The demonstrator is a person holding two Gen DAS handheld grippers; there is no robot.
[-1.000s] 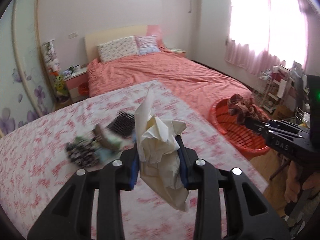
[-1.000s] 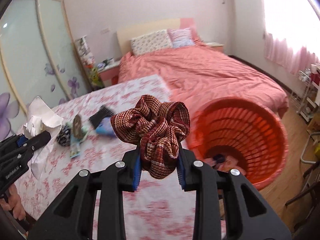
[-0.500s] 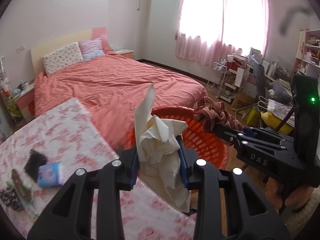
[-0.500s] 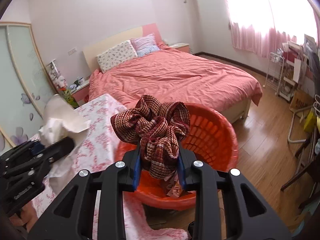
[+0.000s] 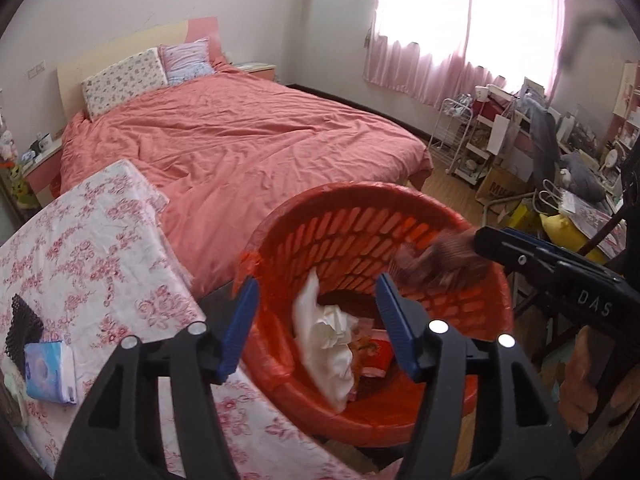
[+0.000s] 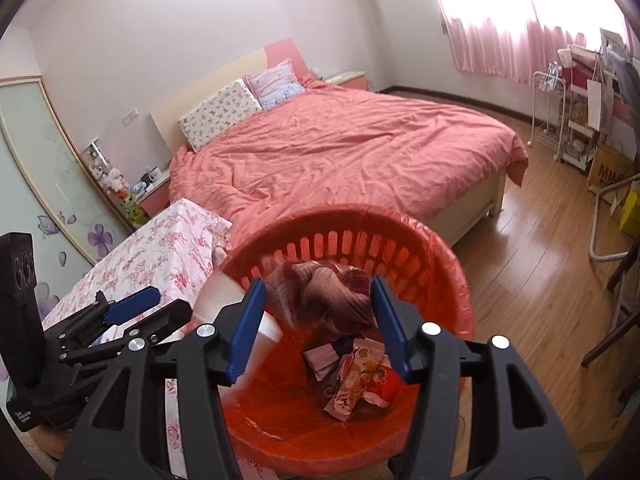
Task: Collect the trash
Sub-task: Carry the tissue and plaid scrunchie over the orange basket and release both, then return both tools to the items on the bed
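Opening over the red basket [image 5: 460, 240], the left gripper [image 5: 316, 320] has its blue fingers [image 5: 242, 320] apart, the crumpled white paper [image 5: 326, 344] loose between them inside the basket. The right gripper [image 6: 318, 316] is opening too, its fingers [image 6: 246, 324] clear of the blurred maroon scrunchie [image 6: 320, 296] above printed wrappers [image 6: 356, 380]. "DAS" marks the right gripper's body. A blue tissue pack [image 5: 50, 372] lies on the floral tabletop [image 5: 92, 248]; a carton reads "MUJ".
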